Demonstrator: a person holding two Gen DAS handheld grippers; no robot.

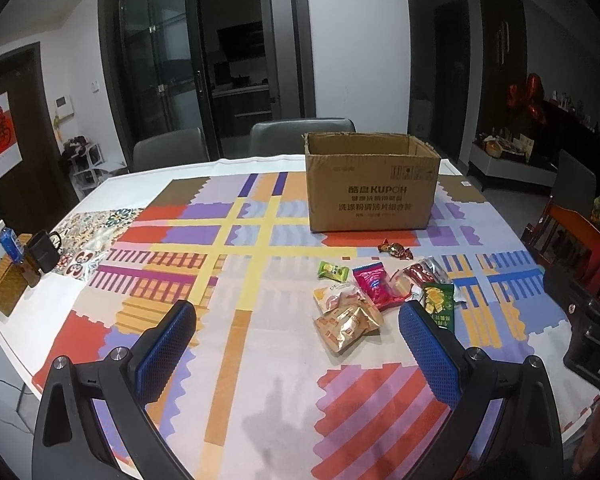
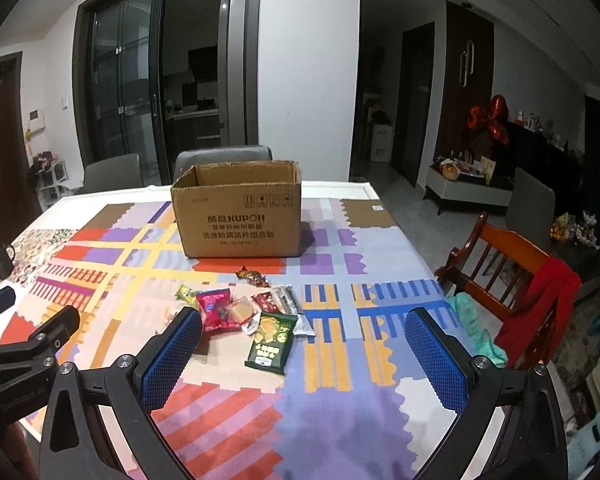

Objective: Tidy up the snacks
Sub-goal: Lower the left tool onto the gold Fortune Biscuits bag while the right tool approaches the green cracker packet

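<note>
Left gripper (image 1: 296,316) and right gripper (image 2: 302,324): jaws spread wide, holding nothing. Snack packets (image 2: 244,312) lie clustered near the upright cardboard box (image 2: 238,216).

- A counter (image 2: 340,420) covered by a cloth of red, purple, yellow and blue blocks.
- An open cardboard box (image 2: 240,220) stands upright toward the far side.
- A cluster of snack packets (image 2: 240,312) lies just in front of the box, with a dark green packet (image 2: 271,342) nearest.
- At the far left edge, a woven basket (image 1: 6,290) and a dark mug (image 1: 44,250).
</note>
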